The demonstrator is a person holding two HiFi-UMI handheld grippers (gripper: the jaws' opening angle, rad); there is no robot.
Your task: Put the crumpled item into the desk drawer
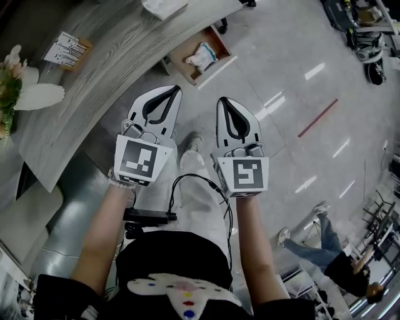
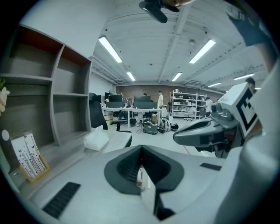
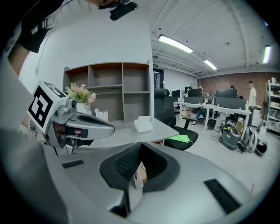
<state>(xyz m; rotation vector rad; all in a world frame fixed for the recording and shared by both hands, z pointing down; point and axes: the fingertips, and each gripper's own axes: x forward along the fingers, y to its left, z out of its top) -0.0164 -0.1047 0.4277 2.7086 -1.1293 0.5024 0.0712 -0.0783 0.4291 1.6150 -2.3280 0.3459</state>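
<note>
Left gripper (image 1: pixel 165 97) and right gripper (image 1: pixel 228 106): two, fingers fully closed, nothing held, side by side above the floor. Beyond them, one open drawer (image 1: pixel 182 56) at the bench (image 1: pixel 94 75) holds one crumpled item (image 1: pixel 203 56). Far on the bench lies one white bundle (image 1: pixel 164 7). Judgement: deposit appears made; verify the item sits below the rim before any closing push.

The grey wood-grain worktop (image 1: pixel 94 87) below me carries a small card stand (image 1: pixel 65 48), flowers (image 1: pixel 14 75) at its left end and a white bundle (image 1: pixel 164 6) at the far edge. Beside it the drawer (image 1: pixel 182 59) stands open over the glossy floor (image 1: pixel 300 94), with a crumpled item (image 1: pixel 202 56) lying inside.
</note>
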